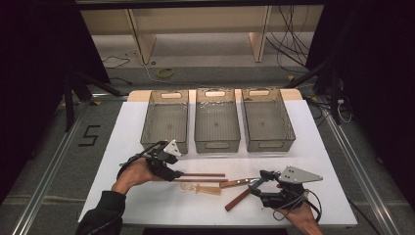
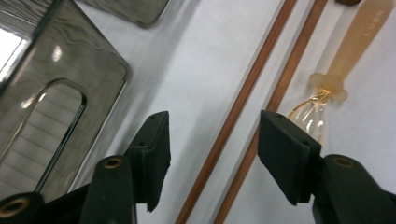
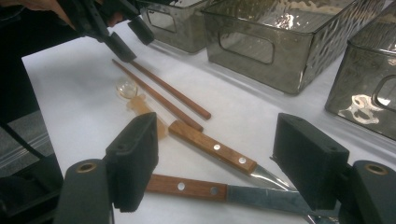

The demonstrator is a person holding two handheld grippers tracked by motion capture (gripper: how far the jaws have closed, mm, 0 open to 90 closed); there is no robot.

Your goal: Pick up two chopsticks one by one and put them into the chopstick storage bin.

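Nearest the person, the right gripper [image 3: 215, 163] hangs spread over two wooden-handled knives [image 3: 212, 151], pinching nothing. Just beyond the knives lie the chopsticks [image 1: 203, 177], with a clear plastic spoon [image 1: 198, 188] beside them. The left gripper [image 2: 212, 149] straddles the chopsticks' far-left ends – jaws spread, pads not yet touching. To grip well, I'd centre both sticks between the pads before closing, so neither rolls free. Beyond the chopsticks, three clear bins [image 1: 217, 121] stand in a row – all empty.

Lab recording bay: black curtains [image 1: 39, 73], loose floor cables [image 1: 288, 34], white-covered table [image 1: 147, 205].
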